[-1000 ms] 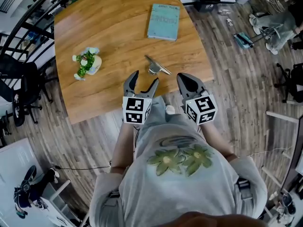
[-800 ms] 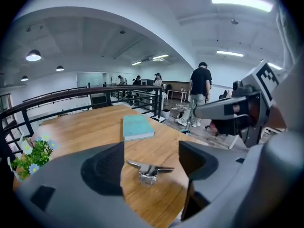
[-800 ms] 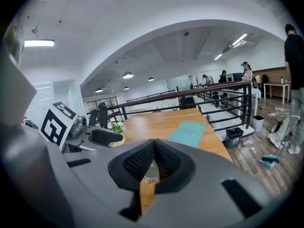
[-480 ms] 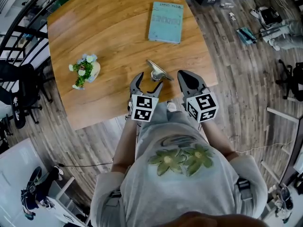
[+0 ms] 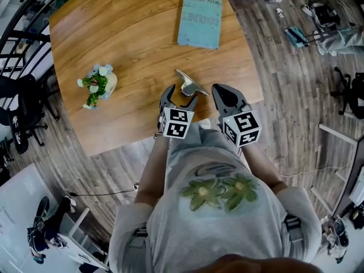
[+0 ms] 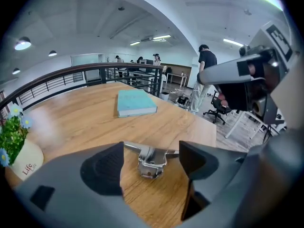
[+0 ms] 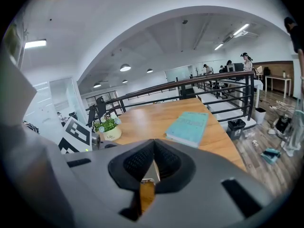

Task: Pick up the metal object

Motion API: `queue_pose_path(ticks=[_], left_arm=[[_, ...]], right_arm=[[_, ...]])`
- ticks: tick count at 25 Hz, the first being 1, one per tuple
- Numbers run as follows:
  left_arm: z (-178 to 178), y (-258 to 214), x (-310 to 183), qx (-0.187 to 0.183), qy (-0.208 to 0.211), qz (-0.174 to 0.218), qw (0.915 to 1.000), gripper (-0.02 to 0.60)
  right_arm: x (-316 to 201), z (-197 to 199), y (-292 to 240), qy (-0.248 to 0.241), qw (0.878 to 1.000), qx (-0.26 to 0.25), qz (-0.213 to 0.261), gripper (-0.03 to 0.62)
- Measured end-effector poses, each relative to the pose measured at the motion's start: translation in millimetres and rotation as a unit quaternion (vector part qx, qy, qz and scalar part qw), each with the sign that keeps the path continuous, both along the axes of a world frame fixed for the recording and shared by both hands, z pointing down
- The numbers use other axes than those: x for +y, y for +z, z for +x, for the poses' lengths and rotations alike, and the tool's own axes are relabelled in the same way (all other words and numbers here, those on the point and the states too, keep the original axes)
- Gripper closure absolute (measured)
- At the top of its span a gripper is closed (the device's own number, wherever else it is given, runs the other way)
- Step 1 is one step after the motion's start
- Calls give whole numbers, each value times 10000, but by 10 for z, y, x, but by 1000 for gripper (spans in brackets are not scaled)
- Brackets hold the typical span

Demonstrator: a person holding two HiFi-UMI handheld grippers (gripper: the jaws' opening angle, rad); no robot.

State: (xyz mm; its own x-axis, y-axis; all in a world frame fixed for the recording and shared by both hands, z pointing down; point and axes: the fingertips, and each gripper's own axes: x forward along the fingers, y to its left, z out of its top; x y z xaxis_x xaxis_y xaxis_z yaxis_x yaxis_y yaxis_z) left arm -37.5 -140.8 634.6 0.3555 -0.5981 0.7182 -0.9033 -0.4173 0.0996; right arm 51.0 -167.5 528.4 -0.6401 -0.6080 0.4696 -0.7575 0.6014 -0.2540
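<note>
Jaws spread, left gripper [image 5: 178,94] flanks the shiny metal object [image 5: 189,84]; right gripper [image 5: 219,90] pressed together.

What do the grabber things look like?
The left gripper and right gripper are dark grey with curved, pointed fingers. Each carries a white cube with black square markers. The person wears a grey T-shirt with green flowers.

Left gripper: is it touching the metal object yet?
Cannot tell. In the left gripper view the left gripper is open and wood flanks the body of the metal object, but its bar ends meet both jaw edges.
</note>
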Motion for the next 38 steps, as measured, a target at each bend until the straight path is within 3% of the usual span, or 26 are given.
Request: queue_pose_path(ticks=[16,35,38], left_arm=[[71,507,-17,-87,167,-447,9988,227],[83,770,-36,-327,602,-781,9946,229],[77,792,-52,-434,664,-755,9940,256]], right_arm=[[-3,-60,133,-79,9999,60,-122,589],[25,-30,164,33,9998,100,-154,589],[28,-29,165,56,9998,107,-155,589]])
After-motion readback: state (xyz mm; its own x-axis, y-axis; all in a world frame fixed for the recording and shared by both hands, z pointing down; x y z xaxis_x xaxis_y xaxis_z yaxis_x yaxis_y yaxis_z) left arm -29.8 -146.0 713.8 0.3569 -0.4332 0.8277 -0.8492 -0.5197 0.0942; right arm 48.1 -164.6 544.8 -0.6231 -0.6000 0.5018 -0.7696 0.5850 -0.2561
